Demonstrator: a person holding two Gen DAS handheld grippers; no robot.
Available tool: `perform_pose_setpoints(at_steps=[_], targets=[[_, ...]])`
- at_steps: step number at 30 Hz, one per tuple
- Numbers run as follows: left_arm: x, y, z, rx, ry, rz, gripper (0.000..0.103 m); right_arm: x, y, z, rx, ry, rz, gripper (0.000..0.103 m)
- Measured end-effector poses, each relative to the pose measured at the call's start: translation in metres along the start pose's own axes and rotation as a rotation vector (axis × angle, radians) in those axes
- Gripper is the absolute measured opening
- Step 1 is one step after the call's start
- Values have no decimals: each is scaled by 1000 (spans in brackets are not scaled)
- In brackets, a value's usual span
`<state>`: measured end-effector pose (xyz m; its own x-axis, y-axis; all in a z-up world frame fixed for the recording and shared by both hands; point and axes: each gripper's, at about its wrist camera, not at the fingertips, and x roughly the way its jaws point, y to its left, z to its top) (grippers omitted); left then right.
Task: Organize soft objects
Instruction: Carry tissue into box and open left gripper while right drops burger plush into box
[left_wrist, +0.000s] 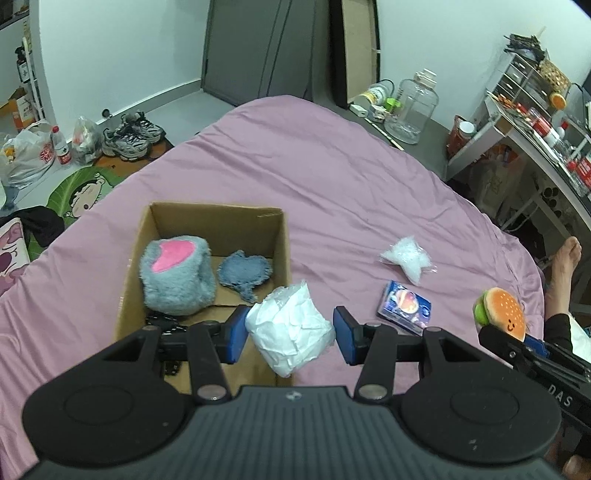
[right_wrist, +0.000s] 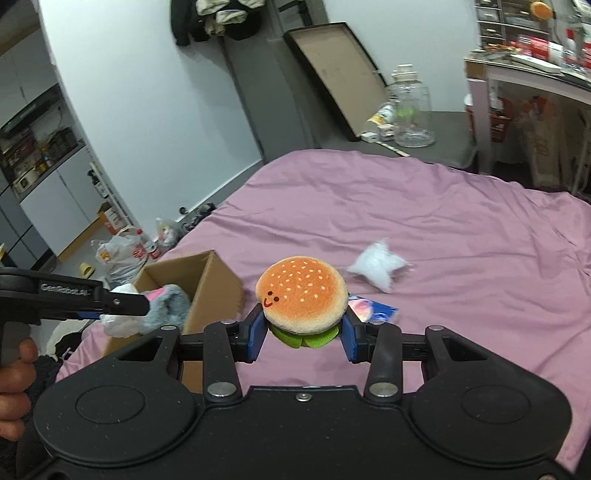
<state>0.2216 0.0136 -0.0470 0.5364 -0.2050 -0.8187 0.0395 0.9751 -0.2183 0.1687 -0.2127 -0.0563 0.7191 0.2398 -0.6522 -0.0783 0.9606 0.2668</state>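
Two plush pieces sit in the cardboard box (left_wrist: 207, 221), your left gripper (left_wrist: 290, 334) jaws hold the white wad (left_wrist: 291, 328) above its near corner, your right gripper (right_wrist: 303, 338) jaws clamp the burger plush (right_wrist: 303, 295) beside it, and a white pouch (left_wrist: 406, 256) and blue packet (left_wrist: 404, 306) wait beyond the box on the bed (left_wrist: 332, 166).

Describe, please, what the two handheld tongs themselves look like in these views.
Both tongs are matte black plastic: a ribbed central body flanked by two round discs, with angled linkage bars pinned by silver screws. The left tongs and right tongs each end in blue rectangular pads. White lettering runs along each one's side. No cables show.
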Motion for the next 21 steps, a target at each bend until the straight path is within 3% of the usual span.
perform_pose_setpoints(at_steps=[21], targets=[[37,61,7,-76,80,28,48,49,62,1,-55,90,96,41]])
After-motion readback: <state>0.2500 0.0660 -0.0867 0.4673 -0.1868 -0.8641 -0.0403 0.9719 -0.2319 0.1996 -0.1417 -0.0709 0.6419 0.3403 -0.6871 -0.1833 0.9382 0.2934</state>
